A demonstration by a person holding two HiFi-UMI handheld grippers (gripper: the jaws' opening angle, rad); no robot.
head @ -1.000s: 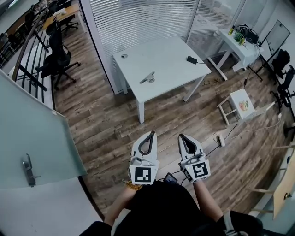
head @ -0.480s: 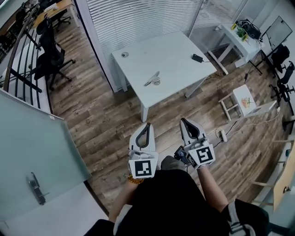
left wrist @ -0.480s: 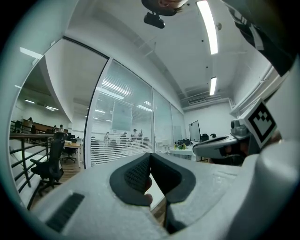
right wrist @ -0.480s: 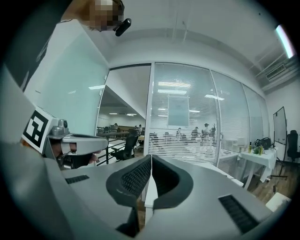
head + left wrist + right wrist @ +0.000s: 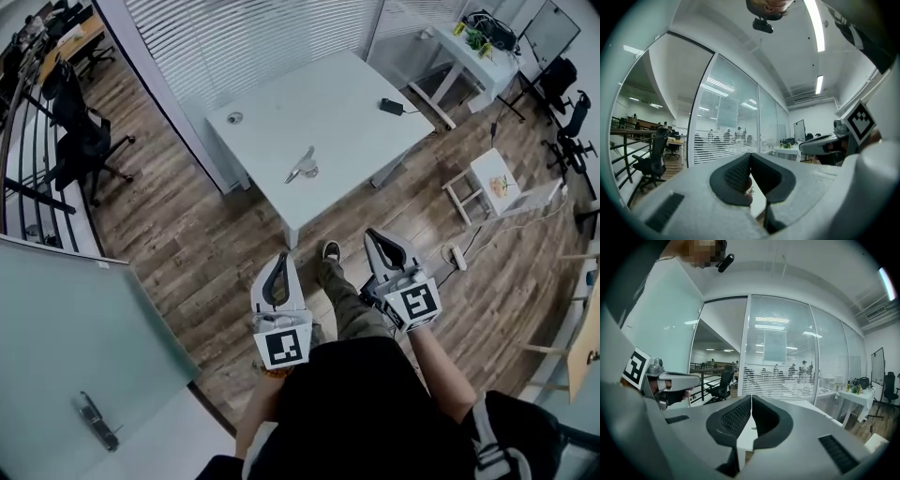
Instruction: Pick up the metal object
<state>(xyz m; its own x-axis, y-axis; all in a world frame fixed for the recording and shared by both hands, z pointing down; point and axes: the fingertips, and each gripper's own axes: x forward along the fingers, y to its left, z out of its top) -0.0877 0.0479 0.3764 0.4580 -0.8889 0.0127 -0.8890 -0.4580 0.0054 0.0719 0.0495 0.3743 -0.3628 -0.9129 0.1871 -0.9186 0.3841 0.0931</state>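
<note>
Closed, empty left tongs [image 5: 278, 270] and right tongs [image 5: 379, 246] hover over wood floor [image 5: 206, 244], short of the white bench [image 5: 347, 89] bearing a slim silvery metal object [image 5: 301, 166] and a black adapter [image 5: 391, 107]

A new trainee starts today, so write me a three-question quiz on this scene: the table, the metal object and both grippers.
1. True or false: the metal object lies on the white table.
2. Pick one. The right gripper has its jaws: A) wide apart; B) together and empty; C) clamped on a cable.
3. How many of the two grippers, the left gripper included, touch the metal object?
Key: 1 true; 2 B; 3 zero, both hang over the floor, short of the table.
</note>
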